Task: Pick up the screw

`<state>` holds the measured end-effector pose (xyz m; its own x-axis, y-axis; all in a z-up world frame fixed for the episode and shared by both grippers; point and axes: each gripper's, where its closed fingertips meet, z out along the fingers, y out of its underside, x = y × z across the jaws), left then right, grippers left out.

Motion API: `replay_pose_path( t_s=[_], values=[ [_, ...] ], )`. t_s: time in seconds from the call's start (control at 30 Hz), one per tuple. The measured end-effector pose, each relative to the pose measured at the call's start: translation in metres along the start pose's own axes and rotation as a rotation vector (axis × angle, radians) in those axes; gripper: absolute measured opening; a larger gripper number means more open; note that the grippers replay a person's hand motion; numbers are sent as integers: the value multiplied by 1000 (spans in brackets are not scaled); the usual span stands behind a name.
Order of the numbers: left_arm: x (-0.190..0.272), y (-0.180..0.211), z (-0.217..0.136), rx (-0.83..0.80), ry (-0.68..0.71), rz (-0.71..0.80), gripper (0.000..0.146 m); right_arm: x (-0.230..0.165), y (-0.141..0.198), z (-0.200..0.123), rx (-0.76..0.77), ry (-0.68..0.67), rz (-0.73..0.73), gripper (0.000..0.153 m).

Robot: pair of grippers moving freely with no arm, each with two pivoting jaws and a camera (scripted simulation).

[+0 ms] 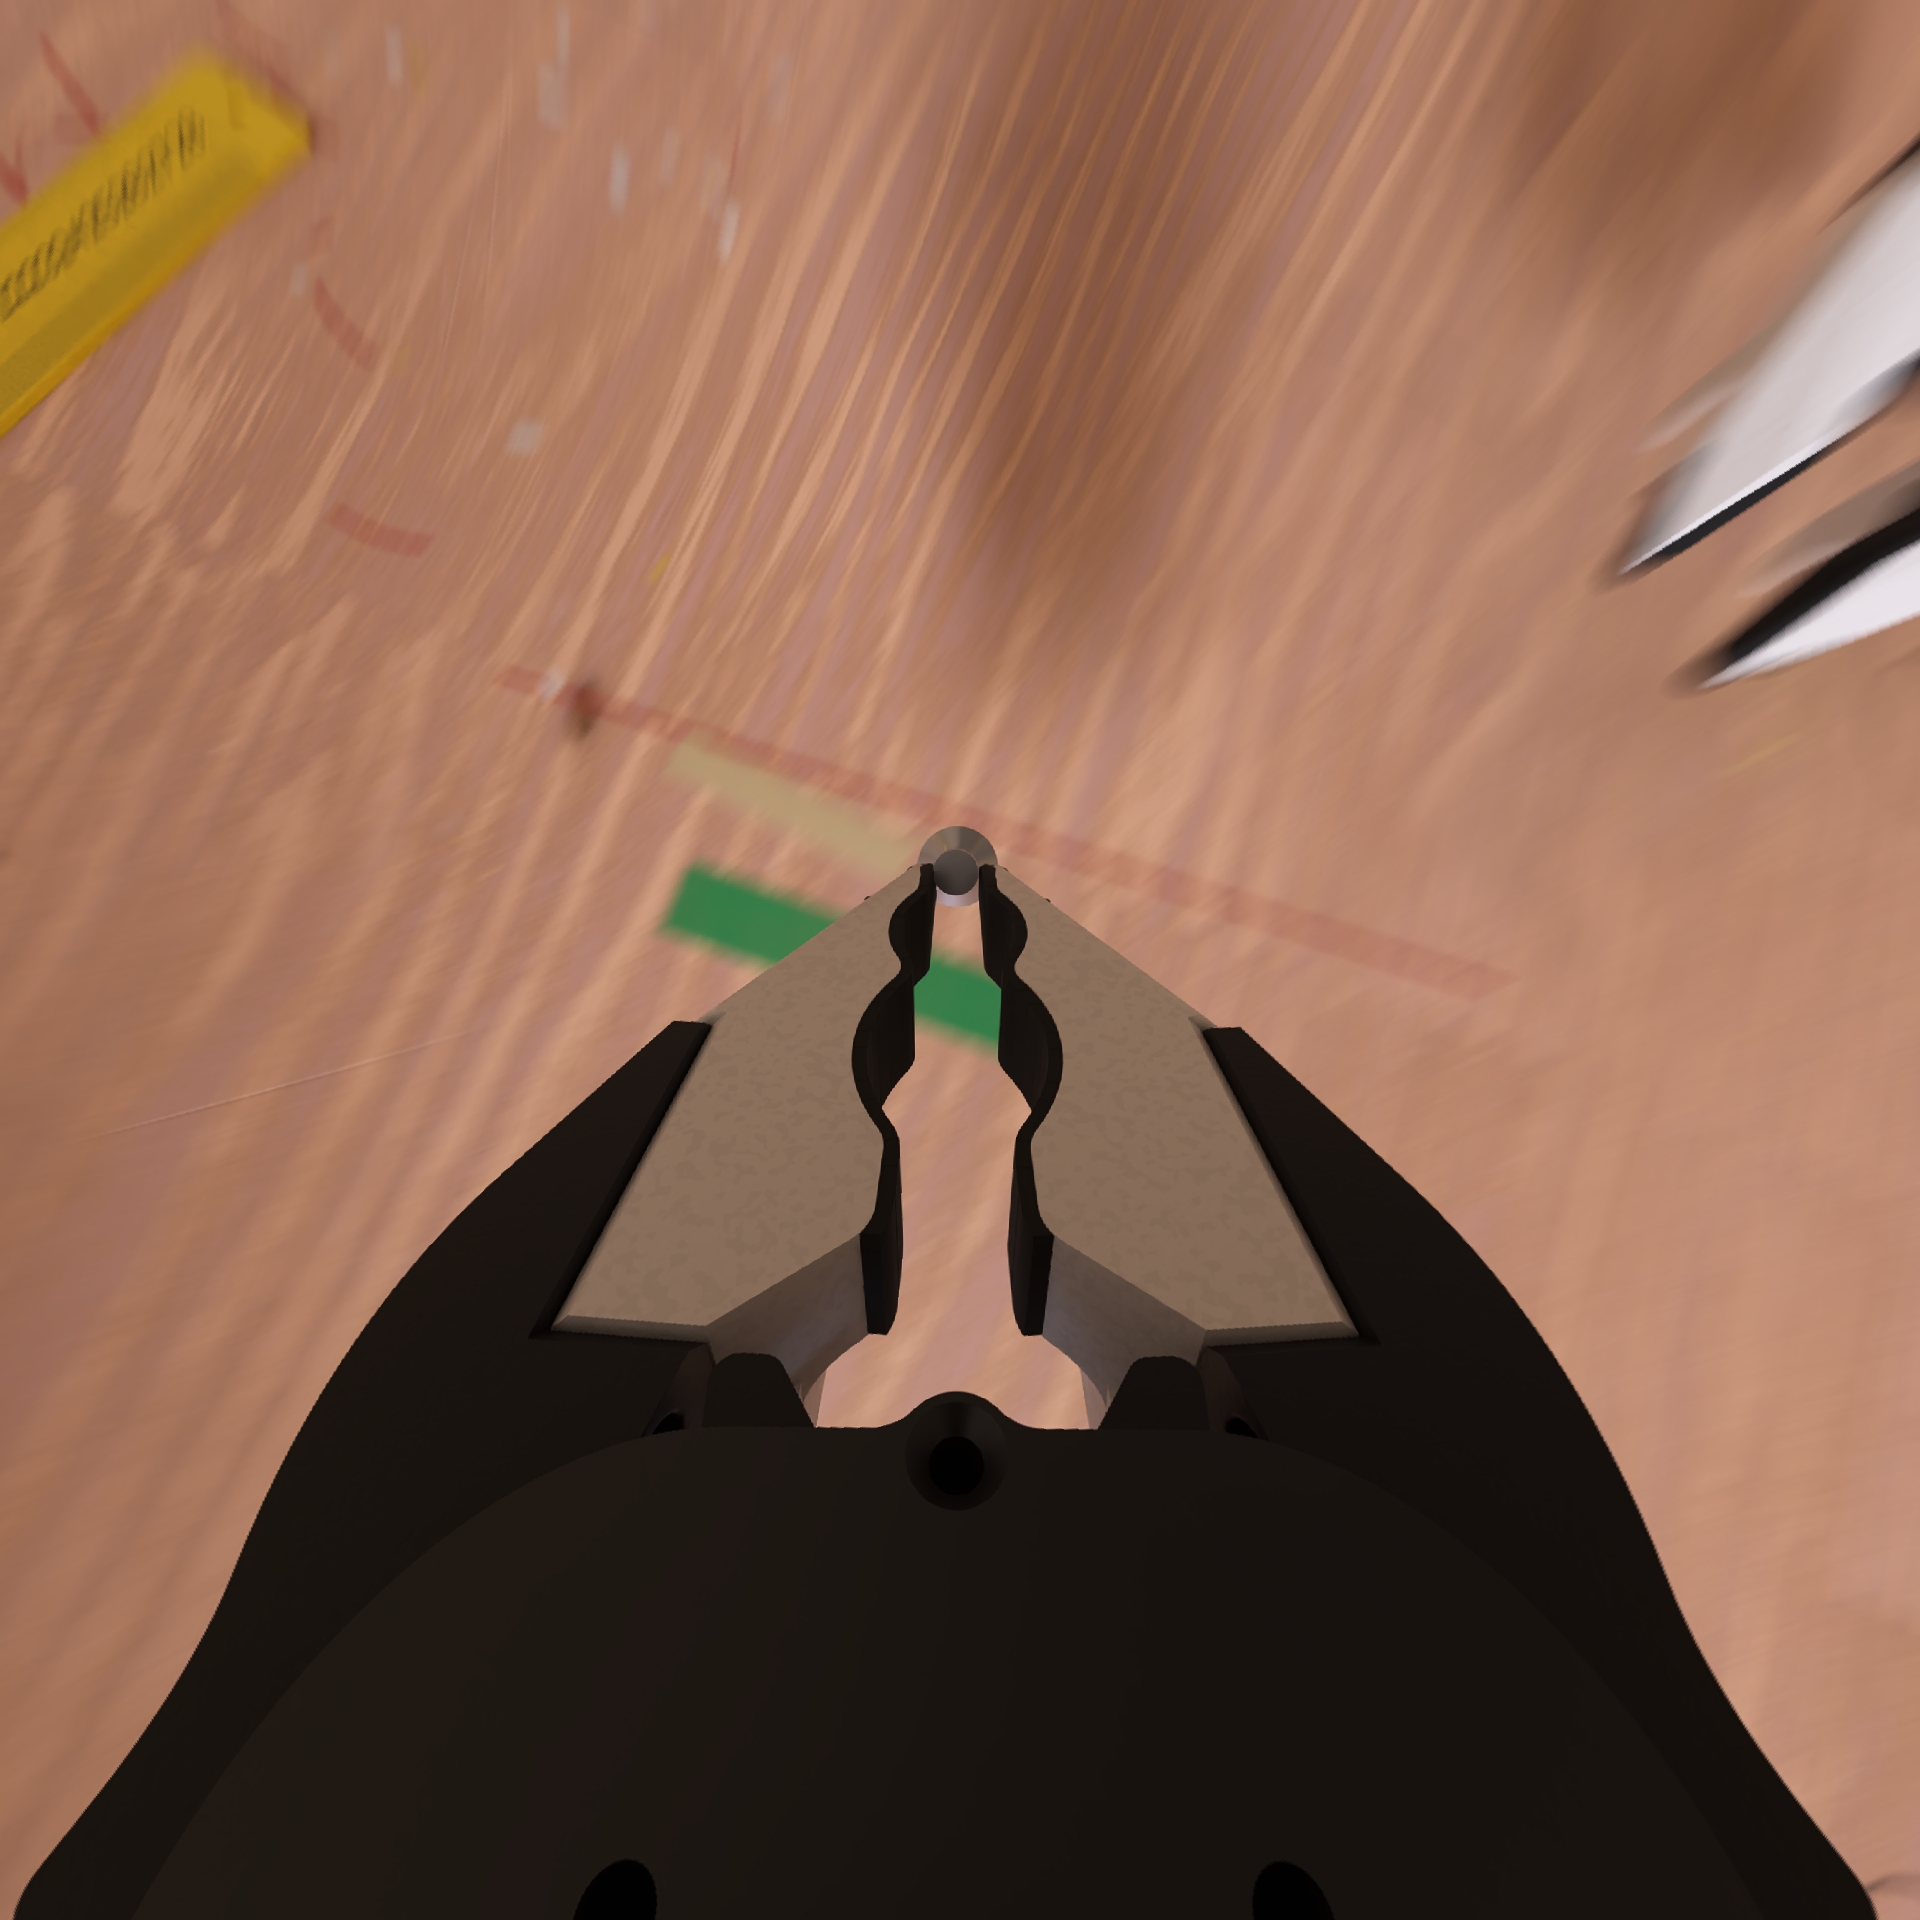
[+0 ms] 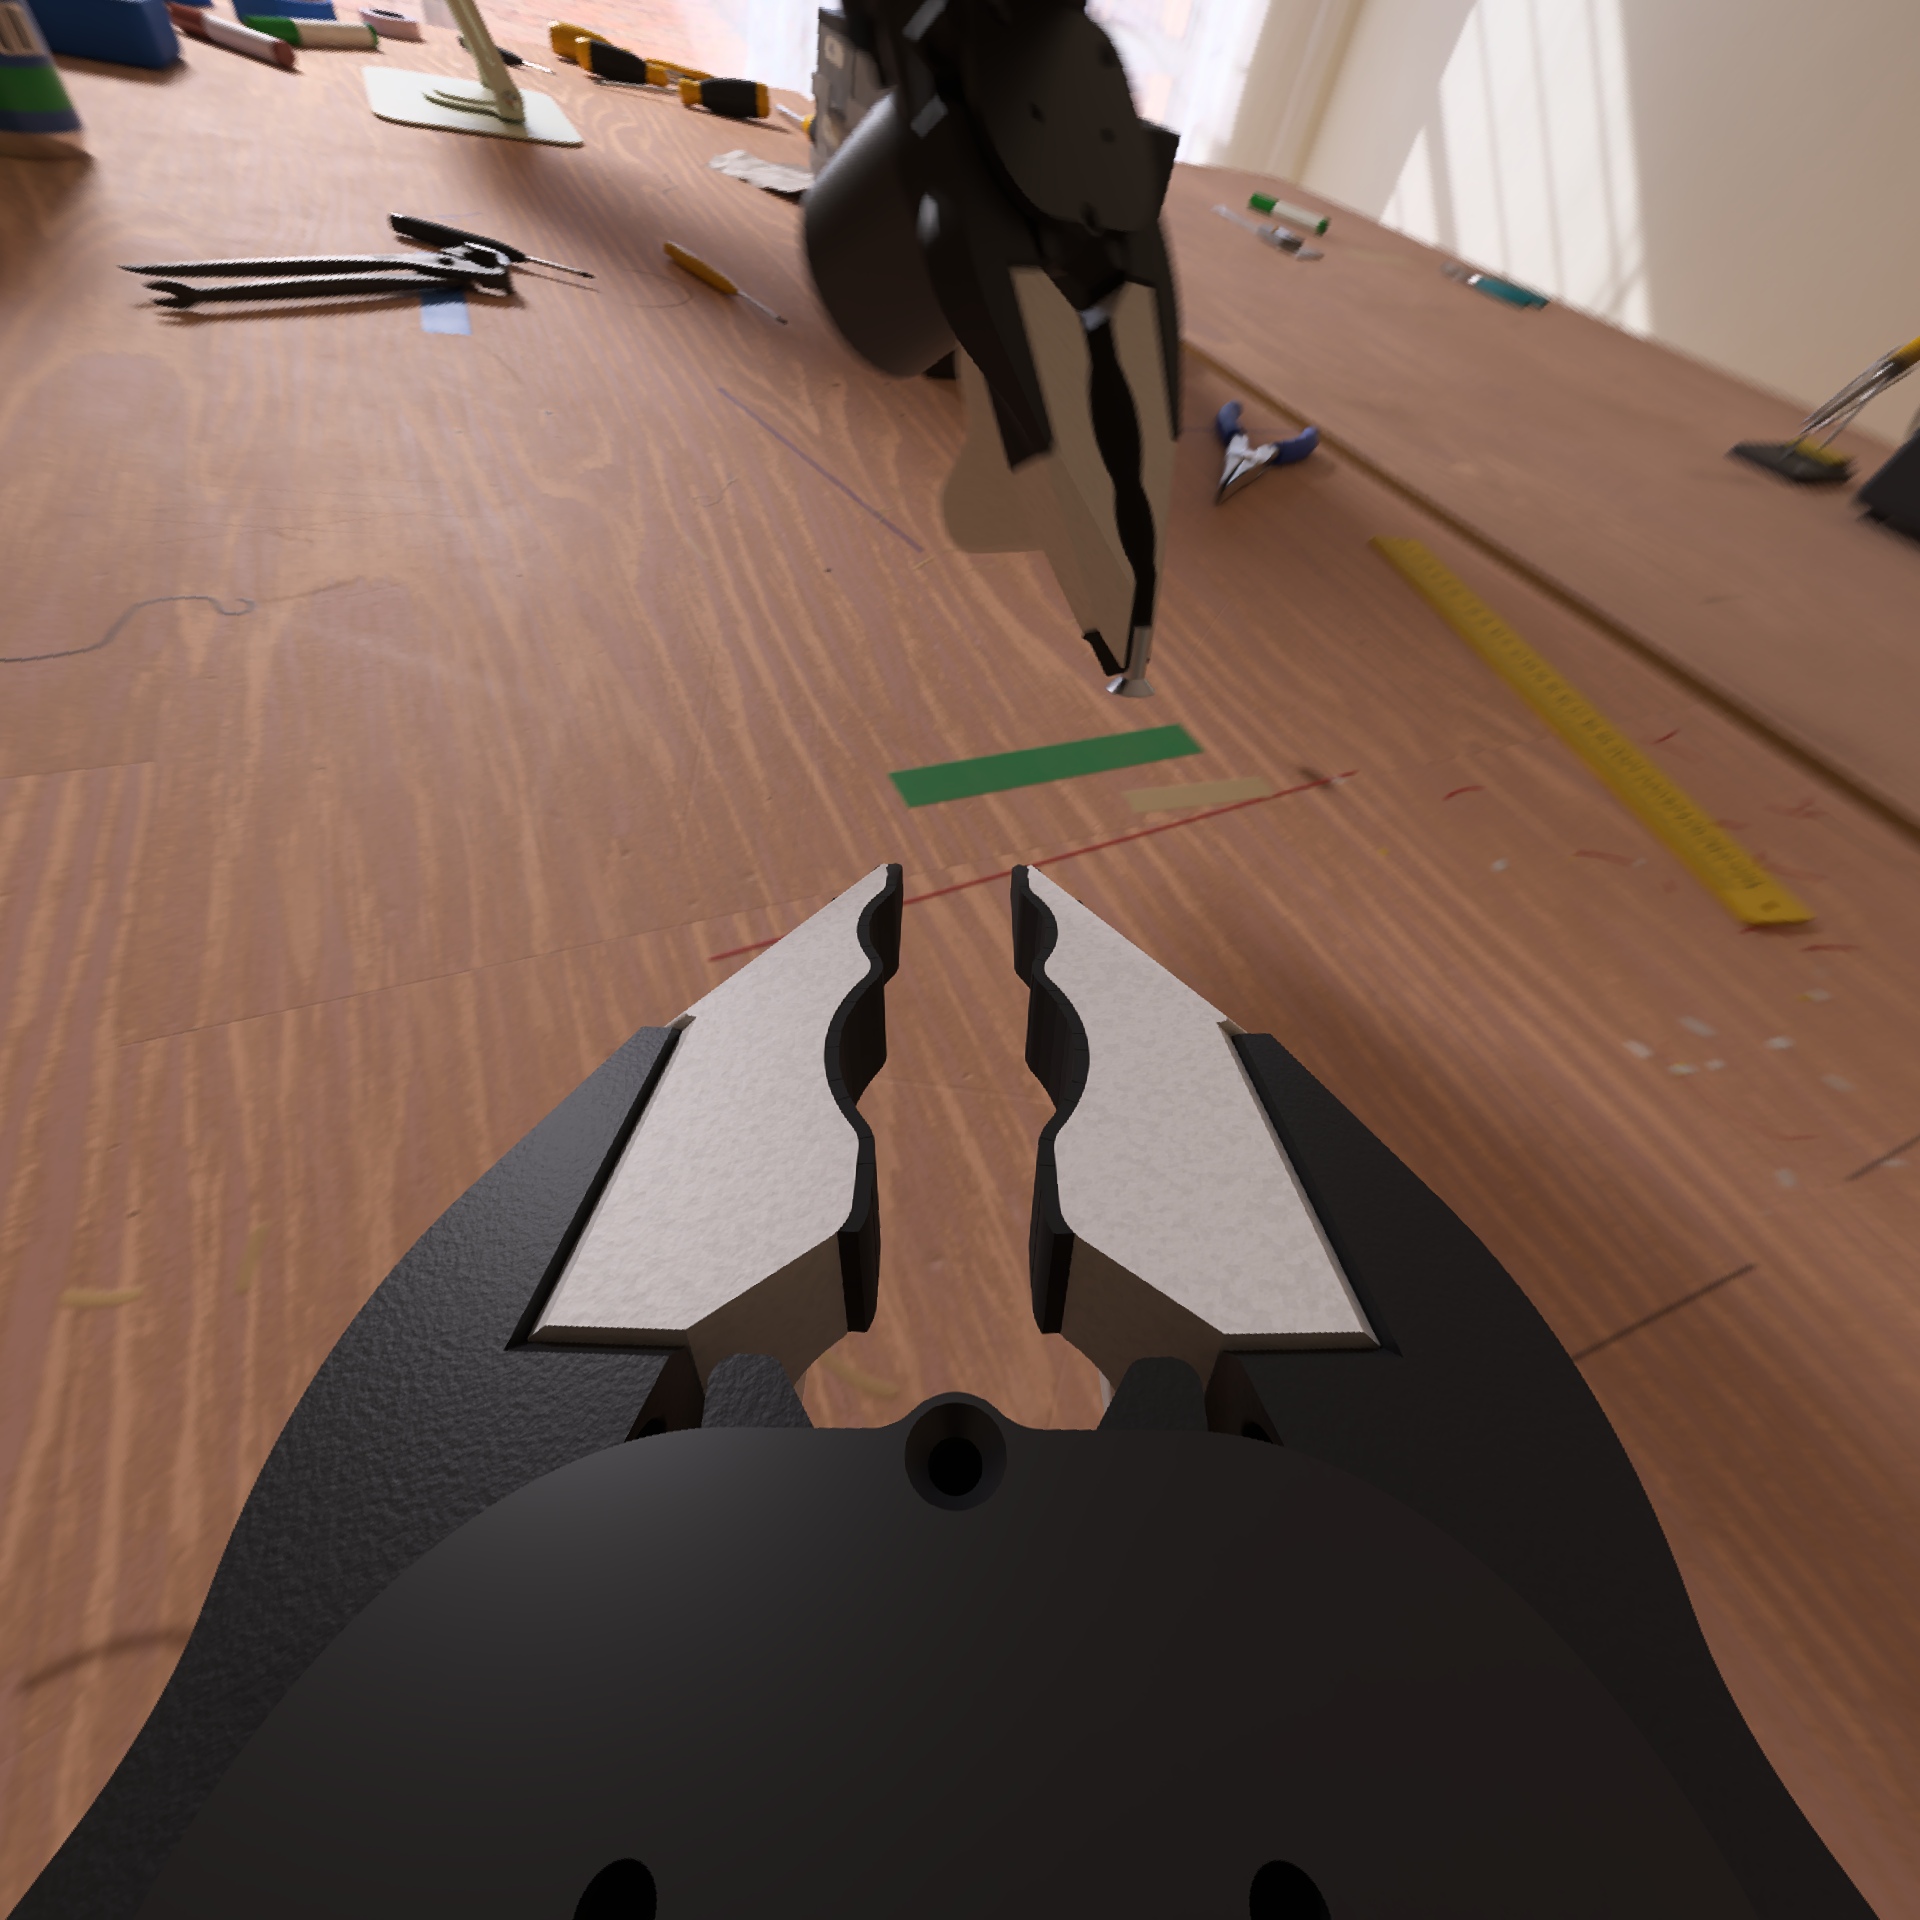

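The pick looks essentially done. The left gripper [image 1: 957, 883] has its fingertips pinched on the screw [image 1: 957, 868], which sits at the very tip of the claw, just above the centre of the left wrist view. In the right wrist view the same gripper [image 2: 1120, 649] hangs in the upper middle of the frame with the screw [image 2: 1132, 665] pointing head-down out of its tips, and there appears to be a clear gap between the screw head and the wooden table [image 2: 416, 727] below. So the screw is off the surface and in the air, above the green tape strip [image 2: 1044, 764] that lies a little above the frame centre. What remains, at most, is to carry it a little higher and keep the hold secure, since only the shank end is caught at the extreme tips.

The left gripper is tilted steeply downward, its fingers aimed at the table and leaning toward the lower right of the right wrist view. The background of the left wrist view is smeared, so the ground beneath is hard to read there; the yellow ruler [image 1: 125, 218] shows in its upper left corner.

The right gripper [image 2: 956, 883] holds nothing: its fingers are spread apart, low in its own frame, pointing forward over the table toward the tape strip and well clear of the screw.
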<state>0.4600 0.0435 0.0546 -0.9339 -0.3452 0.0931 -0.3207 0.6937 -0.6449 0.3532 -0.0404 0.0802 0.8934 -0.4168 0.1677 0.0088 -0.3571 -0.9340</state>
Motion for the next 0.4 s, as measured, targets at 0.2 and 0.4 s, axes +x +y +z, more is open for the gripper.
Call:
replay_pose_path(
  t_s=[0.2,0.4],
  values=[
    [88,-67,-54,720,584,-575,8,6,-41,4,69,88,-156,25],
    [127,-72,-78,935,906,-789,8,2,-77,-2,123,117,-245,26]
  ],
)
